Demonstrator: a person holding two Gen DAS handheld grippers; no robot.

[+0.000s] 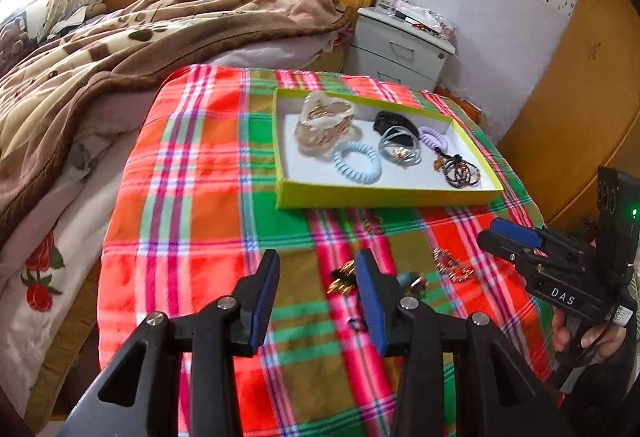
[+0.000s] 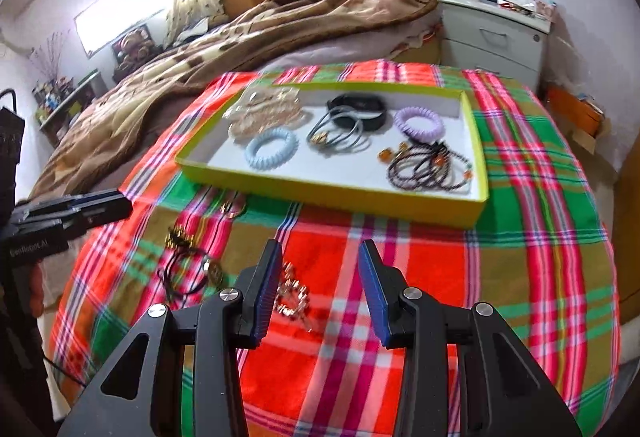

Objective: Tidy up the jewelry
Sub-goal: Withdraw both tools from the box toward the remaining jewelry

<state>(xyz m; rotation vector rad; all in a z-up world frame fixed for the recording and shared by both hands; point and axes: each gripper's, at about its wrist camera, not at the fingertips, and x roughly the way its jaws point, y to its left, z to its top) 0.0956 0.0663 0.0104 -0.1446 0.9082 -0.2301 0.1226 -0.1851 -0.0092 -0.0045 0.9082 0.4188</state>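
The left claw [image 1: 318, 301] is held spread and empty above the plaid blanket [image 1: 200, 197], the right claw [image 2: 320, 293] likewise spread over a gold chain piece [image 2: 294, 295]. Several loose pieces lie short of the yellow-rimmed tray [image 2: 332, 193], already part filled. Thin chain could be snagged with cloth and slip.

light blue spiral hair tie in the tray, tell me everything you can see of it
The light blue spiral hair tie is a coiled ring that looks like glossy plastic, lying flat on the white floor of the yellow-green tray, toward its near wall. It seems to touch or slightly overlap the beige scrunchie pile behind it. The grey cord loops lie beside it. Neither gripper touches it.
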